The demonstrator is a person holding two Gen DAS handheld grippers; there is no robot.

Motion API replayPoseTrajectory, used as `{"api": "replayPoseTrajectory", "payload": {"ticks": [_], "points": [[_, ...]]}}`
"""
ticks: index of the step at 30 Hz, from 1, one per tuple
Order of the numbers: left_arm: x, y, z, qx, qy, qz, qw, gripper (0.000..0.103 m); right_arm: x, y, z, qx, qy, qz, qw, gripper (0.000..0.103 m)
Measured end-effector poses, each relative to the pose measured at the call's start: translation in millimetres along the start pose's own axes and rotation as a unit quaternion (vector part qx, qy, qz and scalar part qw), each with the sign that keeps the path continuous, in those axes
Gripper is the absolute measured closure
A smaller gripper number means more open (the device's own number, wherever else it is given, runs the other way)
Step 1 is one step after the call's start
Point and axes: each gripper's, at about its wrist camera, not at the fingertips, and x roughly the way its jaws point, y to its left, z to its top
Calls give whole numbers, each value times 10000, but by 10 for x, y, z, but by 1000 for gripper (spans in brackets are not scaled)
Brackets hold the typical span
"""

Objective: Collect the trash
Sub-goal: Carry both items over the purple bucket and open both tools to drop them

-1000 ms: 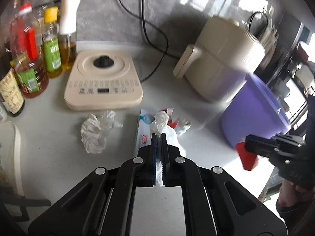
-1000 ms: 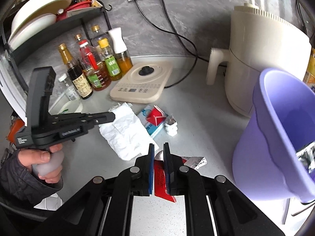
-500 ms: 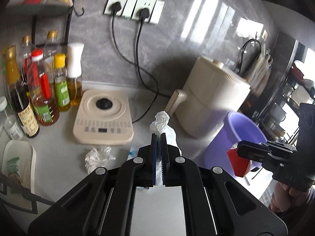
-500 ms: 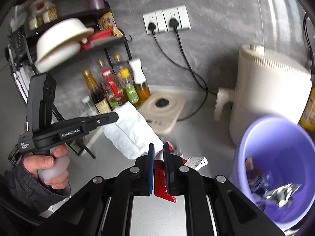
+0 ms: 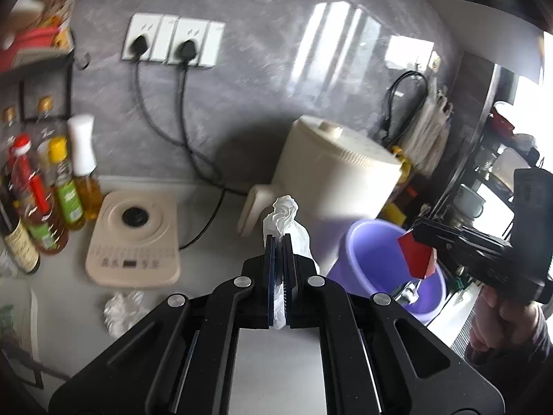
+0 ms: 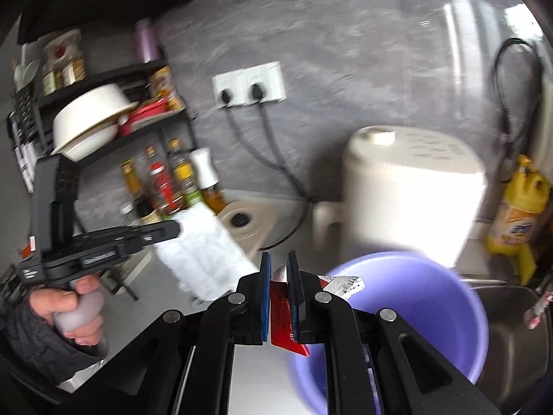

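Observation:
My left gripper (image 5: 279,242) is shut on a white crumpled tissue (image 5: 285,212), held up above the counter; the tissue hangs below it in the right wrist view (image 6: 204,252). My right gripper (image 6: 279,263) is shut on a red wrapper (image 6: 281,314) and holds it over the near rim of the purple bucket (image 6: 411,307). In the left wrist view the red wrapper (image 5: 416,254) hangs over the bucket (image 5: 376,256). Another crumpled white tissue (image 5: 121,309) lies on the counter.
A cream air fryer (image 5: 331,176) stands behind the bucket. A cream induction hob (image 5: 134,242) and several sauce bottles (image 5: 52,200) stand at the left. Cords run from wall sockets (image 5: 172,43). A steel sink (image 6: 511,328) lies right of the bucket, a yellow bottle (image 6: 522,214) behind.
Both grippers have lifted off the counter with their trash. The right one moved over the purple bucket with the red wrapper; the left one rose with the tissue.

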Motion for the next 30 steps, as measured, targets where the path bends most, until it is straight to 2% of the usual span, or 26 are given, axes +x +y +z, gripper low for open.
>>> {"api": "replayPoseTrajectory", "payload": {"ticks": [2, 3, 12, 25, 26, 27, 28, 30], "points": [[31, -89, 68, 42, -64, -60, 10000, 98, -45, -242, 9, 231, -106, -434, 9987, 60], [46, -149, 111, 84, -100, -106, 9999, 98, -95, -357, 2, 335, -215, -650, 9971, 39], [258, -668, 335, 553, -123, -604, 9966, 98, -521, -963, -259, 962, -376, -1180, 9876, 36], [761, -1427, 291, 1070, 251, -1435, 9835, 97, -1076, -1230, -643, 1460, -504, -1780, 9718, 32], [797, -1482, 278, 1090, 298, -1495, 9823, 94, -1110, -1239, -663, 1484, -511, -1806, 9709, 31], [847, -1538, 259, 1114, 386, -1543, 9810, 76, -1150, -1247, -690, 1512, -517, -1835, 9699, 31], [874, -1572, 241, 1117, 402, -1562, 9806, 46, -1176, -1251, -710, 1537, -519, -1859, 9691, 30], [860, -1584, 224, 1059, 272, -1553, 9818, 30, -1235, -1247, -753, 1579, -528, -1885, 9678, 28]]}}
